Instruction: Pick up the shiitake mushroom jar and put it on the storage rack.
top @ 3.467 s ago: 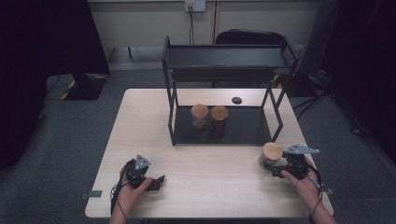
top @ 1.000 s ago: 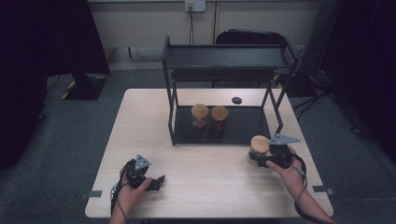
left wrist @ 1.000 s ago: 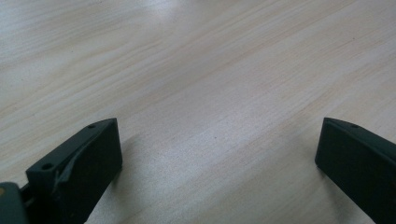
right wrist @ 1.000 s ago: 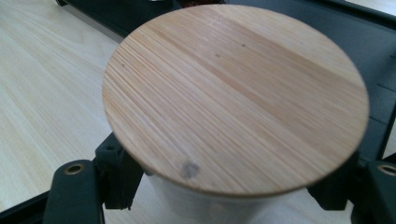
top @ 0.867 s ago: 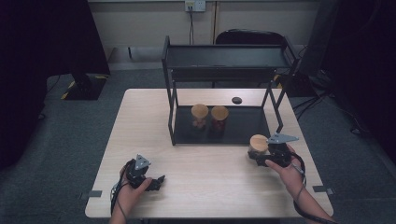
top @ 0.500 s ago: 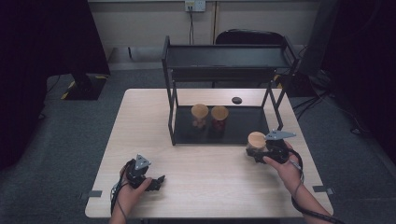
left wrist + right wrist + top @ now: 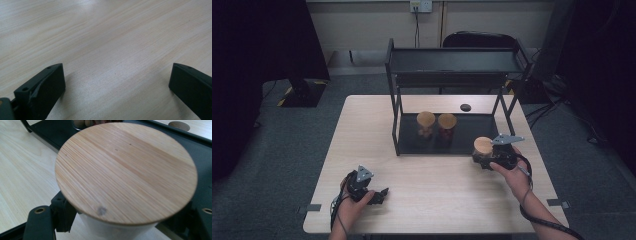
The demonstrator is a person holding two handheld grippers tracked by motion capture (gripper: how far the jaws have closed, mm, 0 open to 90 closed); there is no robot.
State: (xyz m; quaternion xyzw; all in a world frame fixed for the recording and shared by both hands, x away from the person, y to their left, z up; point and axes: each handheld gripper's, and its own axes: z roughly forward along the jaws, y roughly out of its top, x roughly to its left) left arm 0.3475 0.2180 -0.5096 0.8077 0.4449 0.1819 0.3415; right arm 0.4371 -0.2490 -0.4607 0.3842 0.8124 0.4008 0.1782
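Note:
A white jar with a round wooden lid (image 7: 483, 145) is held upright in my right gripper (image 7: 482, 157), just at the front right corner of the black rack's lower shelf (image 7: 462, 142). In the right gripper view the lid (image 7: 126, 171) is close up, with my right gripper (image 7: 125, 226) shut on the jar's white body below it. My left gripper (image 7: 380, 193) rests on the wooden table (image 7: 432, 200) near the front left. In the left gripper view my left gripper (image 7: 116, 82) stands open over bare wood.
The two-tier black rack has a top tray (image 7: 452, 67) over the lower shelf. Two more wooden-lidded jars (image 7: 426, 120) (image 7: 447, 121) stand side by side at the back of the lower shelf. A small dark disc (image 7: 465, 107) lies behind the rack. A chair (image 7: 479, 40) stands beyond the table.
My right gripper has carried the jar left and away from the table's right edge, up to the rack's front right corner. The left gripper has stayed put.

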